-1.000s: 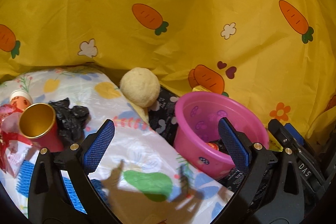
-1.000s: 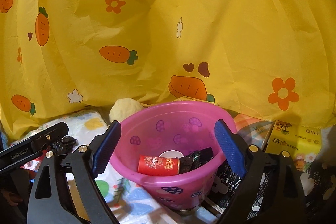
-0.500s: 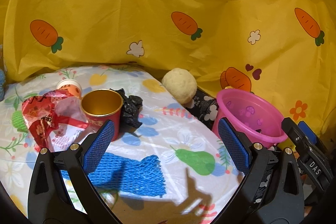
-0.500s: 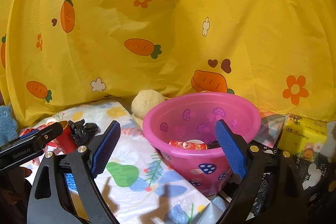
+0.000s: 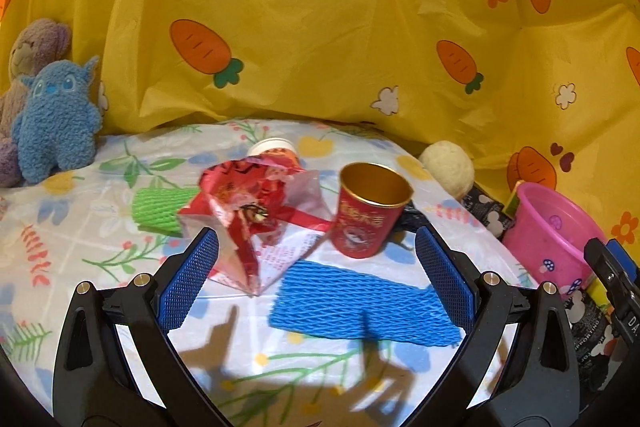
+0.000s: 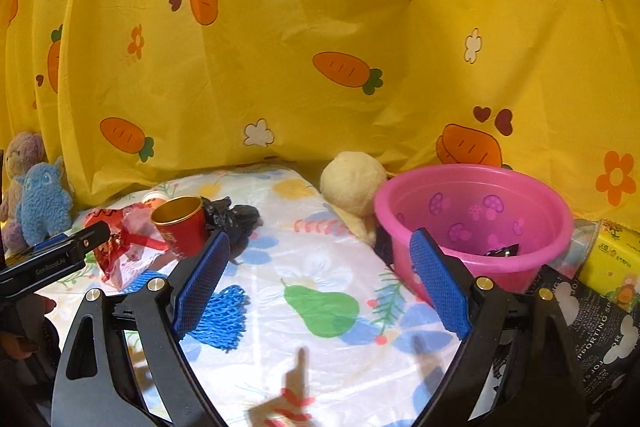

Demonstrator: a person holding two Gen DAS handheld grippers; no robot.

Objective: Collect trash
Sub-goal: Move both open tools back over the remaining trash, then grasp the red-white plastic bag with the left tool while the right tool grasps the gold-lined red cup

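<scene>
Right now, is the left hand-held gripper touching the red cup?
Apart. The left wrist view shows the left hand-held gripper open and empty, with tablecloth and blue foam net visible between its fingertips and the upright red cup beyond.

A home play corner showing, yellow carrot-print plastic sheet (image 5: 320, 39) hanging behind, fluffy blue plush toy (image 5: 56, 123) sitting on glossy fruit-patterned tablecloth (image 6: 320, 259).

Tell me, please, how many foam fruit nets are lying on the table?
2. The blue foam mesh net lies flat nearest the camera, in front of the red paper cup. The green foam mesh net lies left of the crumpled red wrapper. Others may be hidden.
</scene>
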